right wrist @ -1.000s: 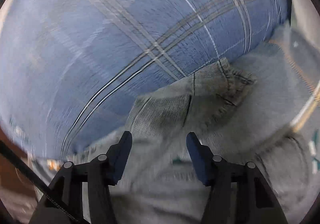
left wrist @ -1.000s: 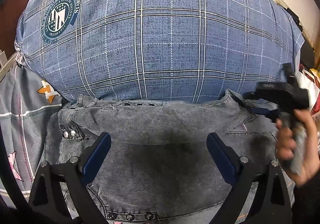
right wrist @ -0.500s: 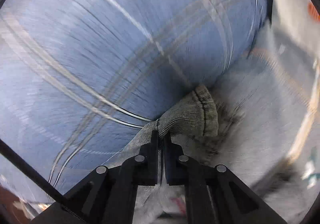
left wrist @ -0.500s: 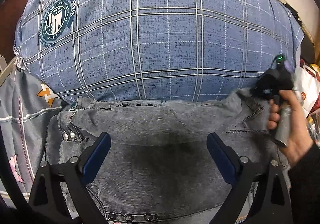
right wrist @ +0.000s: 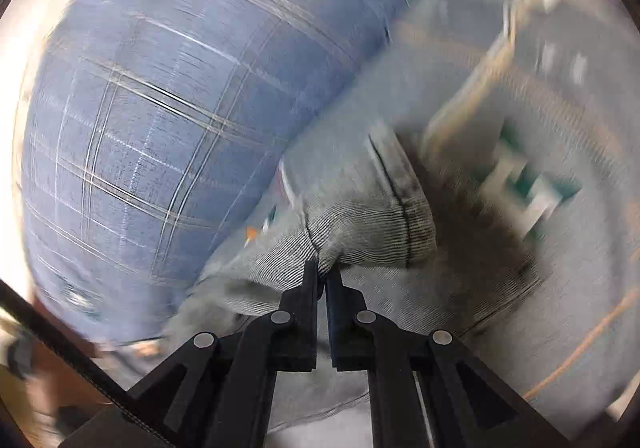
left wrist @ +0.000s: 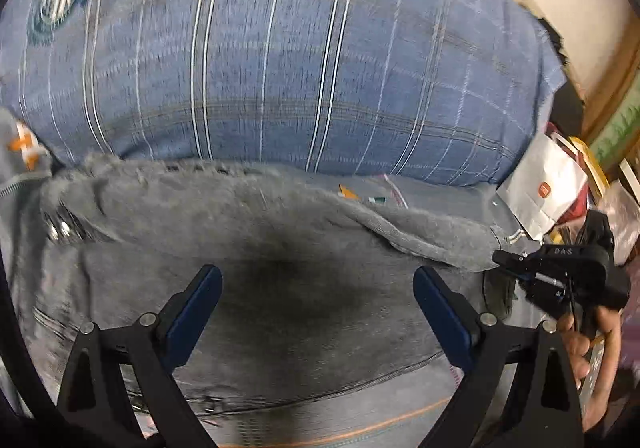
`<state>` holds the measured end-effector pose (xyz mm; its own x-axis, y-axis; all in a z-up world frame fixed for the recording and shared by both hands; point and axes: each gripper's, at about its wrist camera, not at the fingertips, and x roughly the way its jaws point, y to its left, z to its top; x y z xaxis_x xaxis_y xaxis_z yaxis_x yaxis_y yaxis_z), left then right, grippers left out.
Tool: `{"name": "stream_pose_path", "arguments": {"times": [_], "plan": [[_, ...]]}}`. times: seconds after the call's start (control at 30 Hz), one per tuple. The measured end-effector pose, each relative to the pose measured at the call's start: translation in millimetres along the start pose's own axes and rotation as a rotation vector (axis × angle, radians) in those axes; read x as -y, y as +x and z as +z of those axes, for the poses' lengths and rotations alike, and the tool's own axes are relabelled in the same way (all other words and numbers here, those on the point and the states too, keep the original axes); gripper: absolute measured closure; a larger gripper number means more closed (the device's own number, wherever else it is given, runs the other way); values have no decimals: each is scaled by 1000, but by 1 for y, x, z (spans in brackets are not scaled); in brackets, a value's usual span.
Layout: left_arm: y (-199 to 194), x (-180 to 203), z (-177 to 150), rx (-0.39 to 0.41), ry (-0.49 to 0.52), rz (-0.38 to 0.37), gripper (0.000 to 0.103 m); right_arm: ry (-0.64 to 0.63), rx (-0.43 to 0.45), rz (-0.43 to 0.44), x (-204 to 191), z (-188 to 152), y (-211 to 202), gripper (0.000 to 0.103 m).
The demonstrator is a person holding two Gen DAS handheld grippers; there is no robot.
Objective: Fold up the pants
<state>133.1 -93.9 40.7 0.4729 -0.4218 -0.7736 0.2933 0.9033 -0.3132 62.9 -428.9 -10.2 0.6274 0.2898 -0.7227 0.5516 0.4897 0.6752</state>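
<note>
The grey denim pants [left wrist: 280,272] lie spread on a bed, on a grey patterned sheet [left wrist: 440,188], and serve as the landmark here. At their left edge, in the left wrist view, the sheet shows an orange mark, and metal studs sit on the denim near that side. Beyond their far edge, touching it along most of its length, rises a large blue plaid pillow [left wrist: 280,48], so there is no free room on that side. Past the pants' right end the sheet lies bare for a stretch, then a white paper bag [left wrist: 540,188] and other clutter crowd the bed's edge.

The left hand-held gripper [left wrist: 316,300] hovers over the middle of the pants with its jaws spread wide, nothing between them.

The right hand-held gripper [right wrist: 322,280], held in a person's hand [left wrist: 592,344] at the right end of the pants, is clamped tight on a corner of the denim, at a stitched seam, and that corner is lifted off the bed.

The pants' long axis runs left to right across the left wrist view, parallel to the pillow's near edge. The pictures are blurred.
</note>
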Motion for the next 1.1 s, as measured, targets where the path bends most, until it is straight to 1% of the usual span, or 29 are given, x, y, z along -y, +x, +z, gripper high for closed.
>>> {"name": "stream_pose_path", "arguments": {"times": [0.07,0.13,0.17,0.23,0.33,0.37,0.4,0.43,0.5,0.53,0.57,0.6,0.63,0.67,0.7,0.73,0.77,0.8,0.83,0.87,0.9,0.93,0.97,1.0,1.03,1.07,1.1], "plan": [[15,6,10,-31,-42,-18,7,-2,23,-21,1,9,-2,98],[29,17,24,-42,-64,-22,7,15,16,19,7,12,-8,98],[44,30,34,-85,-54,-12,7,21,7,40,10,14,-10,98],[63,46,42,-133,-27,12,7,23,4,44,16,15,-14,98],[91,72,48,-159,21,106,7,45,1,52,18,19,-12,98],[103,78,49,-188,33,131,13,48,-5,52,19,17,-11,98],[116,82,50,-216,32,158,23,48,-11,49,20,14,-10,98],[129,83,51,-245,25,185,27,48,-15,49,22,14,-10,98],[146,82,53,-294,15,214,28,55,-18,55,25,15,-13,98],[154,80,53,-323,9,225,32,65,-19,58,25,17,-9,98],[161,76,53,-341,-11,237,51,77,-23,63,28,19,-8,98],[160,69,51,-338,-35,245,75,86,-25,66,31,21,-7,98],[156,61,52,-325,-84,252,84,89,-26,64,33,21,-7,98],[152,55,52,-310,-122,242,90,98,-33,65,35,22,-4,98],[141,46,53,-280,-186,192,93,112,-45,73,39,23,-1,98],[129,39,54,-248,-230,154,95,116,-48,77,40,23,-1,98],[116,36,53,-216,-251,133,98,114,-53,84,40,23,-1,98],[105,35,51,-187,-259,121,100,111,-54,92,40,23,-2,98],[89,36,48,-145,-260,107,100,105,-50,118,38,23,-4,98],[78,40,46,-120,-256,100,100,88,-43,134,35,23,-7,98],[58,42,38,-78,-249,78,100,63,-36,148,31,24,-11,98],[47,41,36,-61,-254,62,100,23,-21,155,26,25,-17,98],[33,39,24,-37,-275,30,100,-9,-6,158,24,25,-24,98],[29,39,14,-39,-273,24,100,-29,-10,154,23,25,-27,97],[30,39,3,-53,-259,27,100,-82,-38,125,21,25,-28,97],[34,39,-15,-92,-240,22,100,-125,-60,84,22,22,-26,97],[40,38,-29,-127,-233,9,100,-129,-66,54,26,20,-24,97]]}}
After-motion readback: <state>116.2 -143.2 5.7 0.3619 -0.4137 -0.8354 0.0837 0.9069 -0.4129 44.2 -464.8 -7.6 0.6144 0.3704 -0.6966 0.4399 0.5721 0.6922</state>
